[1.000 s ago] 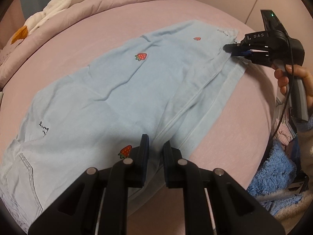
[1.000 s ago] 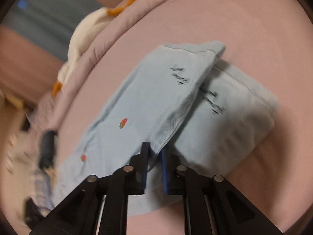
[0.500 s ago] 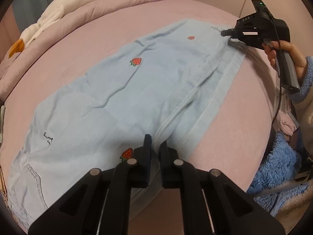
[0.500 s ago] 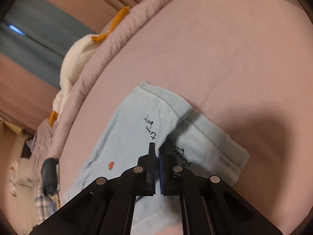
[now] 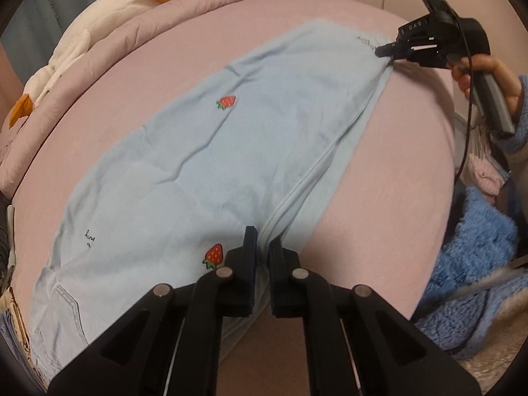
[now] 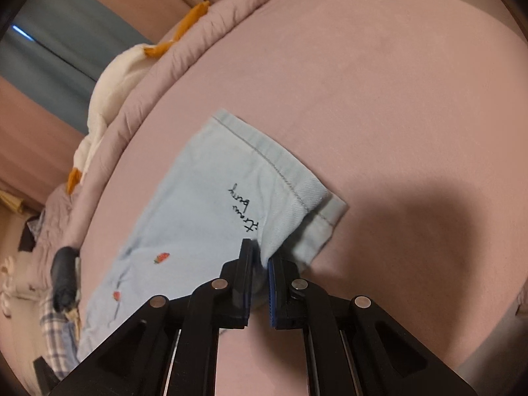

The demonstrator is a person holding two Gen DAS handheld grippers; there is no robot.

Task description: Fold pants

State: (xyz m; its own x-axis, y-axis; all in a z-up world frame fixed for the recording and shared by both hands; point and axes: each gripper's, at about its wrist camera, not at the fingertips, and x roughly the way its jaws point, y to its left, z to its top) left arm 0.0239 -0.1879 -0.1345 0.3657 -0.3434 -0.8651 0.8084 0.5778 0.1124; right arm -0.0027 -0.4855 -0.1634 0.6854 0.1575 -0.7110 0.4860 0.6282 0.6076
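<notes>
Both tongs, left (image 5: 260, 247) and right (image 6: 260, 260), are grasping the pants (image 5: 231, 151); a weak pinch may let the legs slide apart.

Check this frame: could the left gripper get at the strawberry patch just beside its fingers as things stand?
Probably yes. The strawberry patch lies flat on the pants just left of the left gripper, nothing covering it. But the gripper appears closed on the pants' seam, so it would need to let go first.
</notes>
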